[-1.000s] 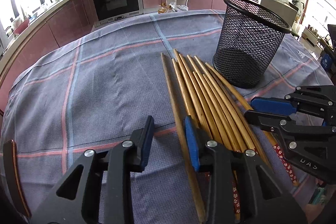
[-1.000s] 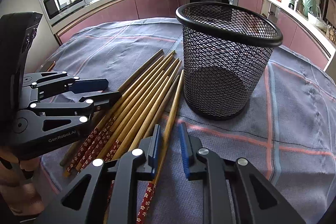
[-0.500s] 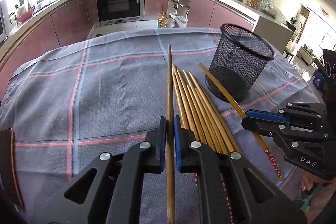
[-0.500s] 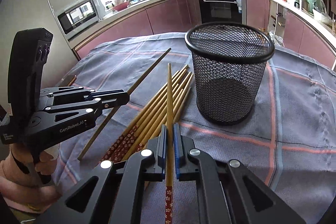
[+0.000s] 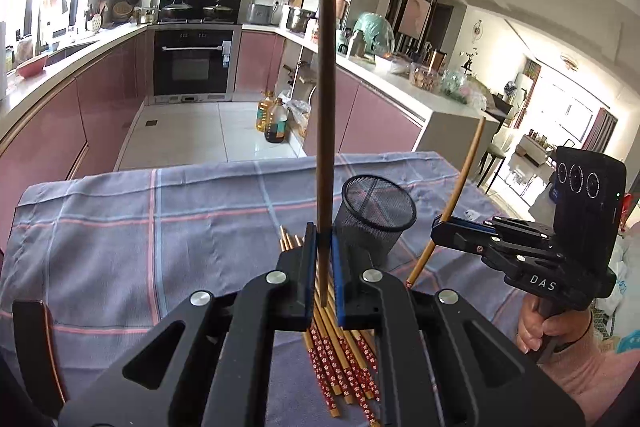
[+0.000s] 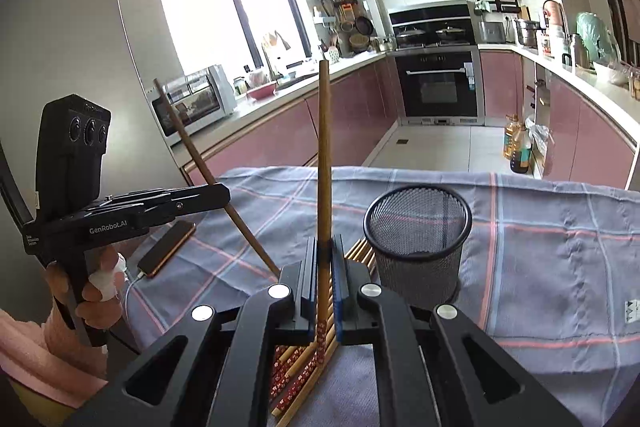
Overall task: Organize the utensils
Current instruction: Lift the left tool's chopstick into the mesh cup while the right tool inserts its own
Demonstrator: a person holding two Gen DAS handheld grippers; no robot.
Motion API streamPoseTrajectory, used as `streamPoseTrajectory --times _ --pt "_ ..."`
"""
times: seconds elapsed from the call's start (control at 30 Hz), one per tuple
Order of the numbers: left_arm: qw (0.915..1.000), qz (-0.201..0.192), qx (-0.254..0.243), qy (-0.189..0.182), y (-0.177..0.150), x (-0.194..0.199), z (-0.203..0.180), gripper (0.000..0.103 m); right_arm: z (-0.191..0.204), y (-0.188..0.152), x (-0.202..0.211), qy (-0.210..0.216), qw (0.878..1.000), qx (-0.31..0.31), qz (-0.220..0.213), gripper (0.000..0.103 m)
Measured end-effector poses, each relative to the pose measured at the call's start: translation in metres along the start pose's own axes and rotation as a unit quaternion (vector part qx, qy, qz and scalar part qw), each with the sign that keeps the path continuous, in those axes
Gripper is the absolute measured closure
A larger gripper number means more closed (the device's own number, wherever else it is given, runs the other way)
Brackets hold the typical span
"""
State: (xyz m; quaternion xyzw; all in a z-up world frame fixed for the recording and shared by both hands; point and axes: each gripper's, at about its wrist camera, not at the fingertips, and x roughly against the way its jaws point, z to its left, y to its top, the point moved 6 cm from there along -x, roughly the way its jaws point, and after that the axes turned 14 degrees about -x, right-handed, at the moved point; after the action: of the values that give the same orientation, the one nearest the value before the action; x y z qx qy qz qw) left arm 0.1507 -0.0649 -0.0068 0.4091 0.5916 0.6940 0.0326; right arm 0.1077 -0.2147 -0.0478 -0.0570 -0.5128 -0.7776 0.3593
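Plaid-clothed table (image 5: 120,227): chopsticks (image 5: 344,367), mesh holder (image 5: 372,223), phone (image 6: 166,249)

Daylight flooded in through the kitchen window (image 6: 224,11), which was blown out to white, and the far living area (image 5: 576,115) glared as well. Both views were sharp at centre, with strong fisheye bending and dark vignetting at the corners; shadows on the tablecloth (image 5: 120,227) were soft.

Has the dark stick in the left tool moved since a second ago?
Yes. The dark chopstick lay flat on the tablecloth beside the bundle. Now the left tool holds it raised off the cloth, its tip up against the kitchen behind.
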Motion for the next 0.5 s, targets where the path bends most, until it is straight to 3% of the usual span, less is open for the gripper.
streamPoseTrajectory --times 0.27,0.5 --pt "0.9986 -0.05 -0.005 -0.018 0.059 0.002 -0.011 0.095 0.001 0.053 0.023 0.008 0.998 0.015 -0.056 0.098" --pt "0.9975 -0.058 -0.024 -0.032 0.098 -0.022 -0.031 0.095 -0.014 0.088 0.029 -0.018 0.996 0.023 -0.087 0.098"
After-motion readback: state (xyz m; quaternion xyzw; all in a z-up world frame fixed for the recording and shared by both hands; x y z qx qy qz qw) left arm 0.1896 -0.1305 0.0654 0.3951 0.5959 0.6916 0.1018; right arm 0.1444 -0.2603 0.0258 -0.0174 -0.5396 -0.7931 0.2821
